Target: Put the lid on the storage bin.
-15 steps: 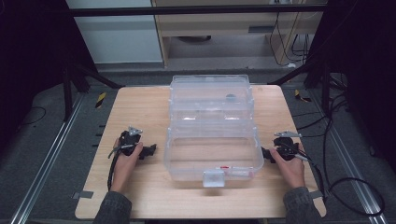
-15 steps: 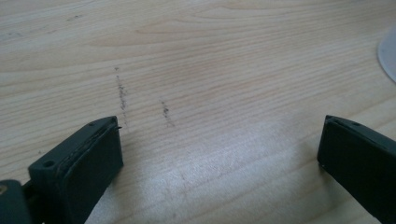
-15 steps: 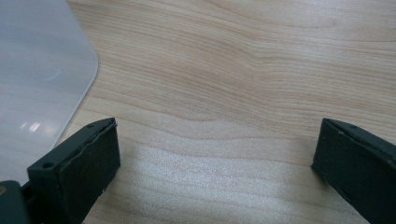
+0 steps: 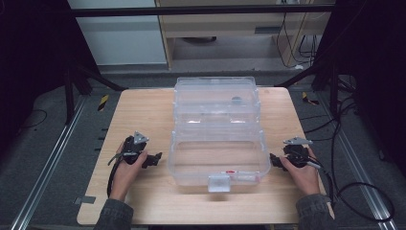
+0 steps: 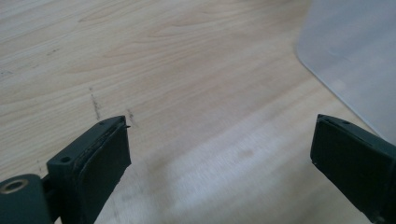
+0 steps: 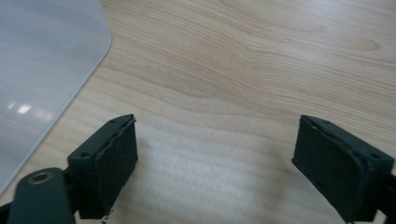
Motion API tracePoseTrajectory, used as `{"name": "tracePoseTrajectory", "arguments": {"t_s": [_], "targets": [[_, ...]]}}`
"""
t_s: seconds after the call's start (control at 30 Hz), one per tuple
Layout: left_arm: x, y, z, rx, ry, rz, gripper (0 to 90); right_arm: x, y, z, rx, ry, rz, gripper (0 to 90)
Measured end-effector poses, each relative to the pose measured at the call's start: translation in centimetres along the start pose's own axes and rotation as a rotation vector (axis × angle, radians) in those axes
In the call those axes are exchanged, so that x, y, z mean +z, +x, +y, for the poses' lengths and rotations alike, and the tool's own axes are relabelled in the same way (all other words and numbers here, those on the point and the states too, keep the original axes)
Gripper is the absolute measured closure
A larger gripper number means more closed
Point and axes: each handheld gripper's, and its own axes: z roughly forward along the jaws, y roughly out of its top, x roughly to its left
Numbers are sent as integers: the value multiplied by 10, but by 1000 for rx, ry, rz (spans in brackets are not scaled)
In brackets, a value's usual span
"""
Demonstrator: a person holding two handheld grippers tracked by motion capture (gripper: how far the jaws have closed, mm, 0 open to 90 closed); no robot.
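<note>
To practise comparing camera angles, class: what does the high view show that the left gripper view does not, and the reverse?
High view alone: the whole clear plastic box with its lid open behind it, the white latch at its front, both of the person's hands, the right hand-held gripper, and the floor and cables around the table.

Left gripper view alone: the left hand-held gripper seen close up, its jaws wide apart with nothing between them, and dark scuff marks on the wood.

Both: the wooden table and part of the box.

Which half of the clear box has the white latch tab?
The near half, closest to the person: the white latch tab sits on its front edge. The far half has none visible.
</note>
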Motion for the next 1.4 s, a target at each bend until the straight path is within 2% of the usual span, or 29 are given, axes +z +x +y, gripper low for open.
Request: {"name": "tracePoseTrajectory", "arguments": {"t_s": [0.07,0.1,0.17,0.27,0.33,0.4,0.43,0.47,0.53,0.57,0.63,0.67,0.7,0.8,0.87,0.9,0.97,1.0,1.03,1.1,1.13,1.17,1.23,1.33,1.4], "targets": [[-4,-1,-1,14,4,-12,43,-5,1,1,-15,9,1,146],[-14,-4,-3,52,16,-7,47,-17,2,5,-73,30,-27,145],[-26,-6,-5,70,6,-25,47,-29,1,7,-113,26,-47,145],[-38,-7,-5,86,-16,-37,47,-44,-3,15,-165,48,-38,146],[-46,-10,-1,110,-33,-50,47,-55,-7,27,-194,58,-15,162],[-50,-12,2,124,-41,-55,44,-59,-9,32,-204,59,-11,170],[-56,-16,5,142,-55,-54,45,-64,-11,40,-218,54,-6,186],[-62,-20,11,160,-69,-60,45,-75,-14,57,-237,50,12,194],[-66,-23,14,176,-74,-64,44,-79,-14,64,-244,48,26,202],[-74,-29,21,211,-84,-68,43,-86,-12,78,-268,54,45,210],[-80,-35,29,244,-89,-81,39,-93,-8,92,-309,55,35,216],[-80,-35,29,244,-89,-81,39,-93,-8,92,-309,55,35,216],[-85,-42,37,275,-90,-92,39,-100,-2,106,-349,54,30,223],[-89,-50,48,322,-78,-114,39,-108,3,126,-384,47,41,243],[-89,-53,50,323,-79,-116,39,-112,6,139,-402,44,69,260],[-90,-59,57,364,-68,-121,39,-114,8,148,-425,45,81,274],[-90,-62,59,375,-69,-125,39,-116,10,160,-452,45,92,298],[-90,-65,62,384,-68,-129,39,-116,10,160,-452,45,92,298],[-90,-71,67,402,-72,-138,39,-116,14,173,-484,48,113,322],[-89,-75,71,413,-75,-148,39,-116,17,183,-519,49,121,353],[-89,-75,71,413,-75,-148,39,-116,17,183,-519,49,121,353],[-88,-79,76,424,-75,-151,39,-117,23,195,-552,46,138,401],[-87,-80,78,429,-76,-156,39,-117,25,198,-561,45,148,420],[-85,-87,83,439,-75,-180,39,-117,36,216,-630,45,174,488],[-85,-90,85,455,-63,-191,39,-116,42,223,-655,42,192,517]]}}
